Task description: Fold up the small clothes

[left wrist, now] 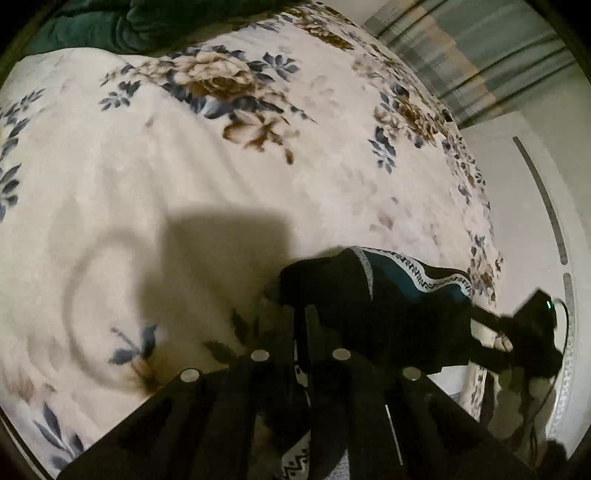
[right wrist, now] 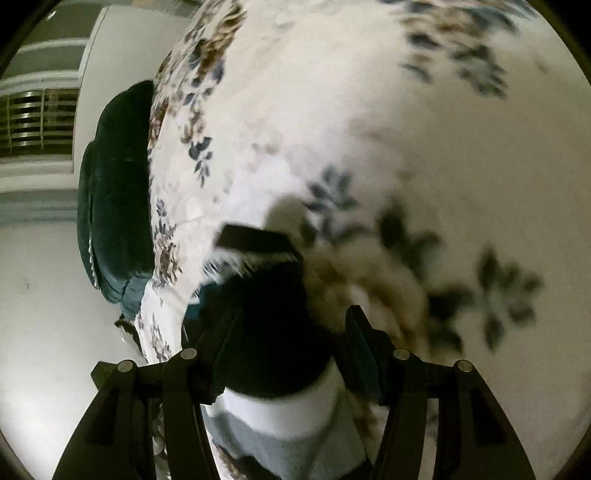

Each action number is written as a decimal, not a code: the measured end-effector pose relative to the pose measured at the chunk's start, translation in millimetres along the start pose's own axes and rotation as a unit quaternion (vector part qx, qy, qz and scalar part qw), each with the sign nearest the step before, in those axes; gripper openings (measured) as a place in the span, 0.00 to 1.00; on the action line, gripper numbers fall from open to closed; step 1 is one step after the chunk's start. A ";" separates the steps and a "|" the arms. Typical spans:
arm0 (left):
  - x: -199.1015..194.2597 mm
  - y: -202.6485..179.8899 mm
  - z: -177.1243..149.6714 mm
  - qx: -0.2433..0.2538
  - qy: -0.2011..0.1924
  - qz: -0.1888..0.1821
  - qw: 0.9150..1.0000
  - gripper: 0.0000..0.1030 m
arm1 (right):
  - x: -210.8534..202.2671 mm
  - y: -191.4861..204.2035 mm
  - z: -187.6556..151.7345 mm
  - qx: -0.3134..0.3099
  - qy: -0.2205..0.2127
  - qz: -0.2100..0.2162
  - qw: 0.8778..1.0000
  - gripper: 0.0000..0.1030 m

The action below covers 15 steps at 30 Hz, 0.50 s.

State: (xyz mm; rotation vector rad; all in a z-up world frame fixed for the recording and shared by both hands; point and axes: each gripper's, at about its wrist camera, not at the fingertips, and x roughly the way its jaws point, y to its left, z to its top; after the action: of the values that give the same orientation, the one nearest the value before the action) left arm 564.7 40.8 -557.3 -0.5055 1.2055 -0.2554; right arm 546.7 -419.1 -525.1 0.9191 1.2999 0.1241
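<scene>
A small dark garment (left wrist: 373,295), black and teal with white patterned bands, hangs over the floral bedspread (left wrist: 221,177). My left gripper (left wrist: 300,314) is shut on the garment's edge, its jaws pressed close together. My right gripper (left wrist: 517,332) shows at the right of the left wrist view, at the garment's far end. In the right wrist view my right gripper (right wrist: 291,314) stands wide open, with the black, white and grey garment (right wrist: 273,332) lying between its fingers (right wrist: 364,332). The view is blurred.
A dark green blanket (left wrist: 147,22) lies at the head of the bed, also in the right wrist view (right wrist: 114,192). The bed edge (left wrist: 484,258) drops to a white floor. A window with blinds (right wrist: 37,122) is on the far wall.
</scene>
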 end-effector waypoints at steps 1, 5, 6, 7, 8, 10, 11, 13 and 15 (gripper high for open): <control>1.3 -0.1 1.2 0.000 0.000 0.000 1.000 0.03 | 8.8 6.4 8.6 -0.007 0.007 0.000 1.000 0.58; 4.5 11.7 -0.1 -0.008 0.004 -0.003 1.000 0.03 | 18.1 28.8 30.1 -0.048 -0.009 -0.035 0.998 0.06; 6.5 13.4 -0.2 -0.010 0.005 -0.006 1.000 0.03 | 11.4 30.3 32.9 -0.053 -0.025 -0.045 0.997 0.06; 6.4 12.9 -0.6 -0.008 0.004 -0.007 1.000 0.03 | 11.3 30.3 38.8 -0.050 -0.034 -0.060 0.996 0.06; 5.8 11.9 -0.1 -0.009 0.006 -0.011 1.000 0.04 | 14.9 28.8 40.6 -0.050 -0.026 -0.069 0.996 0.06; 1.5 11.2 2.5 -0.022 0.015 -0.033 0.999 0.06 | 29.7 34.0 41.1 -0.065 0.000 -0.086 0.994 0.06; -0.8 10.9 4.0 -0.027 0.015 -0.042 0.999 0.10 | 31.9 37.0 39.5 -0.070 0.010 -0.088 0.994 0.08; -10.8 5.4 10.2 -0.020 -0.003 -0.056 0.998 0.32 | 25.7 38.5 35.3 -0.061 0.012 -0.081 0.995 0.14; -7.4 0.3 20.4 -0.011 -0.009 -0.051 0.999 0.58 | 14.7 34.9 30.2 -0.045 0.003 -0.054 0.998 0.47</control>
State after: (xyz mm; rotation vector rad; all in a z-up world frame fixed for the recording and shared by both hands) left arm 581.1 49.1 -546.0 -0.5879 1.1664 -0.3249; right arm 591.3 -403.5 -514.7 0.7708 1.3357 0.1015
